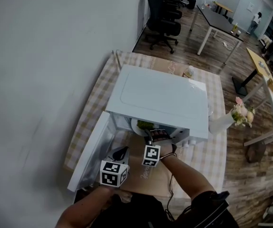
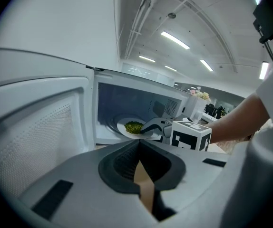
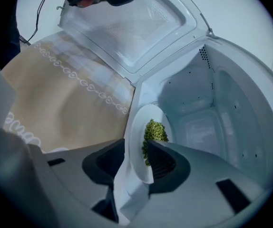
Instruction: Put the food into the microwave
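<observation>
**Operator:** Report the status of the right gripper [image 3: 136,148].

**Technician:** Released. Its two jaws stand wide apart and straddle the near rim of the round white plate [image 3: 137,132]. The rim lies close against one pad and the other pad is clear of it, so no clamp is applied.

**Operator:** Location of the load?

**Technician:** The heap of green chopped food [image 3: 154,131] sits near the centre of the plate. The plate is inside the cavity of the white microwave oven [image 1: 160,99], at the front, just behind the opening.

**Operator:** Door condition?

**Technician:** The white hinged door [image 1: 91,151] is swung wide open at the left of the cavity, above the beige checked tablecloth [image 3: 65,94].

**Operator:** Status of the left gripper [image 2: 139,144]?

**Technician:** Clenched, with nothing between the pads; its jaws meet at the tips. It is held beside the open door, well apart from the plate, and points toward the cavity.
</observation>
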Demonstrator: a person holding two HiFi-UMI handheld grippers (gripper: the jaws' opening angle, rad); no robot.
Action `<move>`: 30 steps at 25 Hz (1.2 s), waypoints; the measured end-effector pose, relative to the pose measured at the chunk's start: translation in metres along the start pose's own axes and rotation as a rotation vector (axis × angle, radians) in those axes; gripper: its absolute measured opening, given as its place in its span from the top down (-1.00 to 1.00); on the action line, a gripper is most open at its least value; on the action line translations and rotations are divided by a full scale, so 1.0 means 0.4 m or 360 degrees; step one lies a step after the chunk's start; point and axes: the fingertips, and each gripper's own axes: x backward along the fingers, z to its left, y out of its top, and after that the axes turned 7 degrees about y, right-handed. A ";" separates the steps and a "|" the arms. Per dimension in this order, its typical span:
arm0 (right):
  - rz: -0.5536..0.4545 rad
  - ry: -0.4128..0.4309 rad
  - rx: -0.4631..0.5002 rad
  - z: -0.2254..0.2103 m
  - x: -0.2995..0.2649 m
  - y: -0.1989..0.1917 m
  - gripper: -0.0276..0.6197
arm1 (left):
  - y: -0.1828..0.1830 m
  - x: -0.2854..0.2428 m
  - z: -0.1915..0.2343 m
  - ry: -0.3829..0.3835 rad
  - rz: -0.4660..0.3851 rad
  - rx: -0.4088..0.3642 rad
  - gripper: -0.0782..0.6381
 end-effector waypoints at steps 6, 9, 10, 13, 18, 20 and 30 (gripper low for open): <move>-0.0026 0.0011 0.0009 0.013 0.035 0.018 0.42 | 0.018 0.026 -0.005 -0.0013 -0.0025 -0.0008 0.76; -0.0074 0.0007 -0.0005 0.017 0.053 0.039 0.54 | 0.021 0.032 -0.006 -0.0018 -0.0032 -0.0012 0.76; -0.0080 0.0006 -0.0003 0.018 0.054 0.041 0.65 | 0.021 0.033 -0.007 -0.0021 -0.0035 -0.0011 0.76; -0.0081 0.0031 -0.0030 0.018 0.046 0.041 0.77 | 0.019 0.033 -0.006 -0.0018 -0.0041 -0.0006 0.76; -0.0080 0.0069 -0.0101 0.001 0.024 0.040 0.81 | 0.022 0.028 0.010 0.0004 -0.0044 -0.0015 0.76; -0.0076 0.0086 -0.0126 -0.002 0.017 0.036 0.81 | 0.021 0.029 0.014 0.0015 -0.0041 -0.0013 0.76; -0.0078 0.0074 -0.0179 -0.057 -0.022 0.032 0.81 | 0.016 0.021 0.022 0.0020 -0.0049 -0.0023 0.76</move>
